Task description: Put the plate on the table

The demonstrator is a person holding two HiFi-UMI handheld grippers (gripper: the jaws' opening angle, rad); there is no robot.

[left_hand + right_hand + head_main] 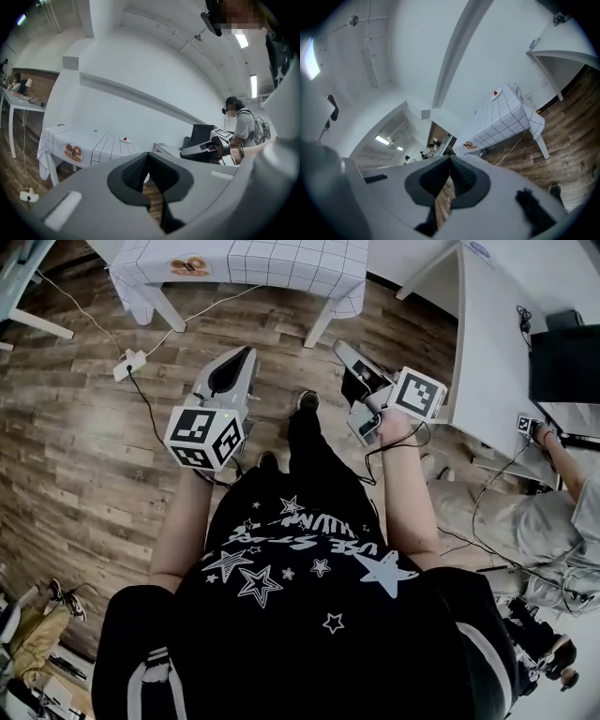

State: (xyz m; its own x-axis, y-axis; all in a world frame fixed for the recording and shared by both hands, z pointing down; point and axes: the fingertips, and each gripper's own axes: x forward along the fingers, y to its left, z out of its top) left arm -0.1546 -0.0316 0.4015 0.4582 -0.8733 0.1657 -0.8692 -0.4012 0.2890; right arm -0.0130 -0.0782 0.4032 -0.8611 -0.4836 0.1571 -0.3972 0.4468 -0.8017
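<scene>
A: Left gripper [251,352] [148,154] state?
B: Closed. The jaws are seen pressed together at the tips and nothing is held between them. Only the wooden floor [94,456] is glimpsed through the slit below the tips

A: Right gripper [340,346] [450,159]?
B: Also closed and empty, tips meeting; floor planks are seen through the gap

A: Plate located?
B: A small white plate [124,139] with something red on it is seen lying on the checked-cloth table [89,143], well ahead of the left gripper and a little left of its tips. From the right gripper the plate [495,93] is seen far ahead, up and right of the tips, on the same table [506,117]. It is touched by neither gripper

A: Anything else to be logged?
B: A power strip [129,364] is noted on the floor ahead and left of the left gripper. A white desk [497,352] is noted right of the right gripper. Another person [241,126] with a backpack is seen beyond the right gripper
</scene>
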